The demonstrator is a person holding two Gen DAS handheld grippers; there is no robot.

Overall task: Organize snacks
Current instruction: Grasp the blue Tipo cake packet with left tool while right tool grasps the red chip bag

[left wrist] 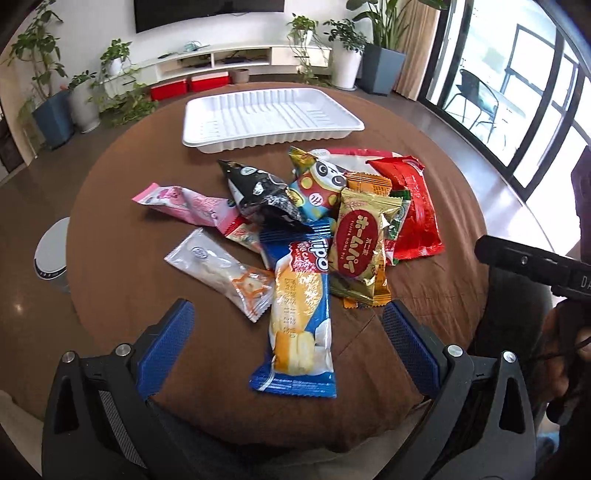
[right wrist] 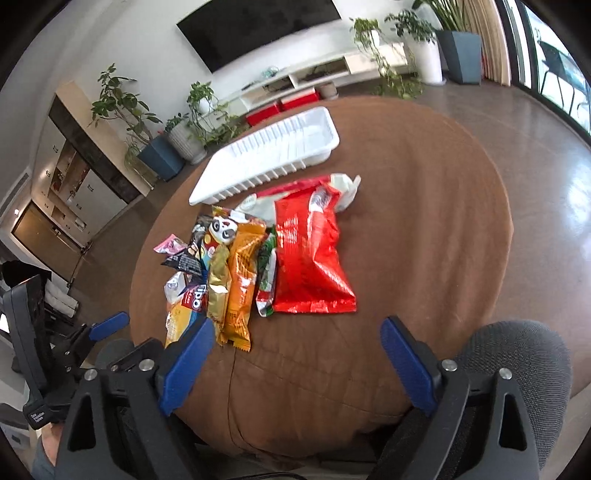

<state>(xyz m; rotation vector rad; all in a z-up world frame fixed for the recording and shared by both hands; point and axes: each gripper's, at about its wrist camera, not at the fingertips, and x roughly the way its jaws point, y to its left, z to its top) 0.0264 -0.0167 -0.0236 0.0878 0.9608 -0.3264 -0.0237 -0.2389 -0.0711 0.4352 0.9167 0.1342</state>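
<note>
Left gripper [left wrist: 288,332] hangs wide open, empty, straddling the Tipo bar [left wrist: 299,317] — long axis running straight ahead, so this hand looks nearest. Right gripper [right wrist: 295,350], also open and empty, faces the red bag [right wrist: 310,254]. Beyond the pile lies the tray [left wrist: 273,114] on a brown tablecloth [left wrist: 122,229]; plants [left wrist: 118,59] behind.

You're in a home living room here. There's a big dark wall-mounted TV [left wrist: 208,11] hanging over a long, low white media console [left wrist: 236,61], with red storage boxes [left wrist: 188,85] tucked beneath it. Potted plants [left wrist: 44,85] line the wall and the corner, and tall glass doors [left wrist: 532,107] on your right look out on a chair outside. In front of you, a round table under a brown cloth [left wrist: 122,221]; off to the side, cabinets [right wrist: 70,170].
</note>
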